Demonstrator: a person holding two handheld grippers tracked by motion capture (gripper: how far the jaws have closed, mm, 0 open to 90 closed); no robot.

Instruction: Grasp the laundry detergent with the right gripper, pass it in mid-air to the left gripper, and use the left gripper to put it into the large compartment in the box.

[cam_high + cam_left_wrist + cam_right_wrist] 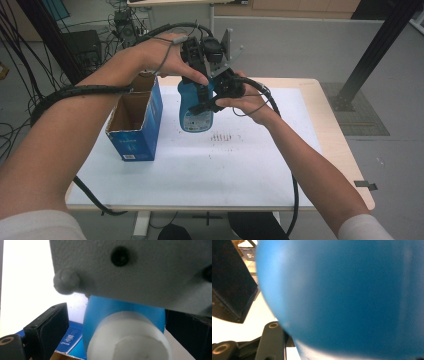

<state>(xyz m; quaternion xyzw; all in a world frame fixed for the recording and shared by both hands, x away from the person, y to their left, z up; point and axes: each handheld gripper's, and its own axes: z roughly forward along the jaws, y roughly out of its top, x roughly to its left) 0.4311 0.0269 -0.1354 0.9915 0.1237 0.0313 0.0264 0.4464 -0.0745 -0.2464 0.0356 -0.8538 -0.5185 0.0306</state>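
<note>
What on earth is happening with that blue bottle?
A person holds a hand-held gripper in each hand, and both meet at a blue bottle lifted above the white table. The right gripper is shut on the bottle's body. The left gripper sits at the top, its jaws either side of the white cap; whether they press on it is unclear. An open blue cardboard box stands on the table beside the bottle, at the person's left.
</note>
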